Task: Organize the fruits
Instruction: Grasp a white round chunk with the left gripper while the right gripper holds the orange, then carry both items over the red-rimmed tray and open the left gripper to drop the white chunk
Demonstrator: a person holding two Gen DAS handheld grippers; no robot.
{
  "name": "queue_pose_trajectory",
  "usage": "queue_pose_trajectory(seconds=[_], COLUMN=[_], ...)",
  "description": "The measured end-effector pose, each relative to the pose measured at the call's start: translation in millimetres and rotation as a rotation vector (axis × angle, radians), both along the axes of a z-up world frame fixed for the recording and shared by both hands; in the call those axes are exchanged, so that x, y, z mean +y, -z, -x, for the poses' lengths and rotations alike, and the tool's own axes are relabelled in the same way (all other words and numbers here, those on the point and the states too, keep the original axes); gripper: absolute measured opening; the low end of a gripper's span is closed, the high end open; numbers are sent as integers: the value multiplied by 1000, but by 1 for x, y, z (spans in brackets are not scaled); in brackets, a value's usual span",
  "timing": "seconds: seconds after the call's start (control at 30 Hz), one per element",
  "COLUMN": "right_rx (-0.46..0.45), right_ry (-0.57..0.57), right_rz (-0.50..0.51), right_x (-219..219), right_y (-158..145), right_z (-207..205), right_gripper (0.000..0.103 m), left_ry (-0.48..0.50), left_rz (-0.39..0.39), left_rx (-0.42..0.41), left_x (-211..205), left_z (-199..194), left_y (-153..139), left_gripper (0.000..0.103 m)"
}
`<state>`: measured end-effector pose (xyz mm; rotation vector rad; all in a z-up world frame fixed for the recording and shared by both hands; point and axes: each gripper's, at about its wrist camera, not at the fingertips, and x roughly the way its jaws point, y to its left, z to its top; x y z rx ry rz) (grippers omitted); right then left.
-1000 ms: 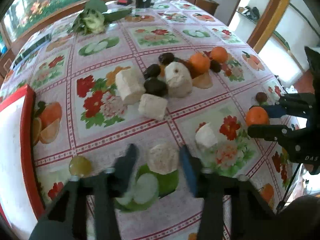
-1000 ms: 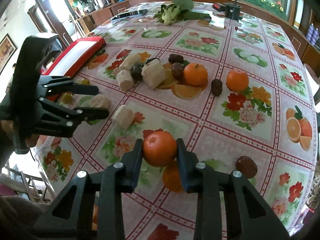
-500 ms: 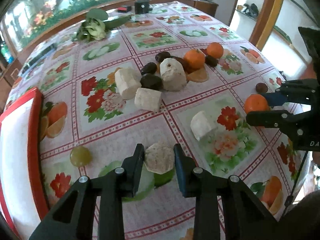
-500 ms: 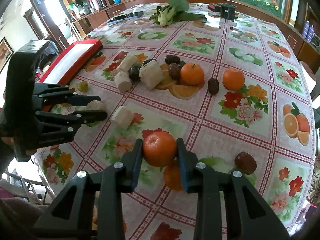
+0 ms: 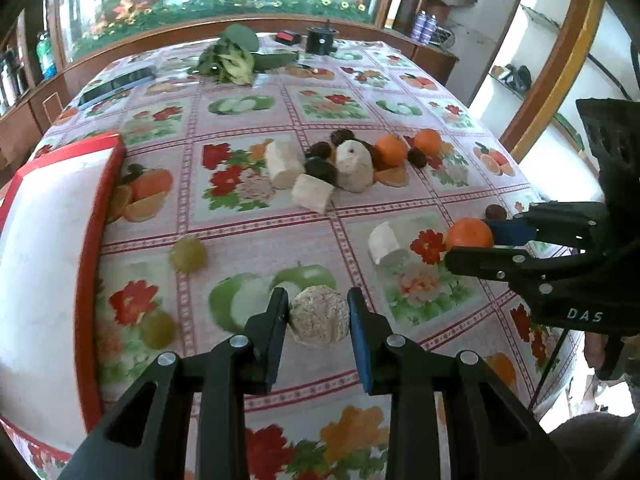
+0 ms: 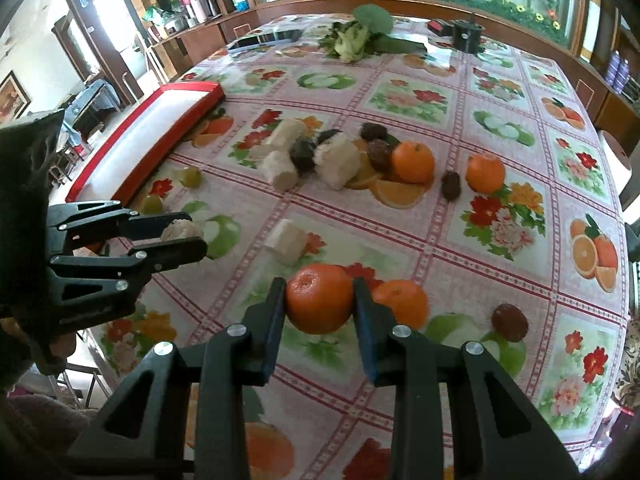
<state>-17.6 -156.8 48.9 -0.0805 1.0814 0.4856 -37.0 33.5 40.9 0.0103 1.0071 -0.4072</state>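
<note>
Both tongs are loaded: my left gripper (image 5: pixel 318 316) is pinched on a pale peeled chunk (image 5: pixel 319 315) at bottom centre, the right gripper (image 6: pixel 320 304) clamps an orange (image 6: pixel 319 298). I'd keep both squeezes steady and carry them level. Mid-frame sits the rest of the fruit pile (image 6: pixel 340 160); the red tray (image 6: pixel 160 132) is upper left.

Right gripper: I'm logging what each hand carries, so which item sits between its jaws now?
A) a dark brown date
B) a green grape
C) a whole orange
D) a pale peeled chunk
C: in the right wrist view the right gripper has its jaws closed against both sides of a whole orange, while the left gripper holds the pale rough chunk.
</note>
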Motion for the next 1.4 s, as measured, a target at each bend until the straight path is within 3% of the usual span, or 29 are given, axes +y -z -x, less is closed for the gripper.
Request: queue_pose_trajectory(seconds=[0.43,1.0,1.4], right_rx=[1,17,87], right_ry=[-142,-382,-474], right_rz=[4,-2,17], right_x=[86,249,312], right_y=[-10,-12,20], right_z=[-9,-33,-23], right_gripper=[35,35,35], left_ry=[-123,-384,-458], left_rz=[24,24,-20], left_rx=[-39,-24,44], left_x=[68,198,236], left_z=[4,-5,-1], left_y=[-17,-11,10], left_gripper=[29,29,30])
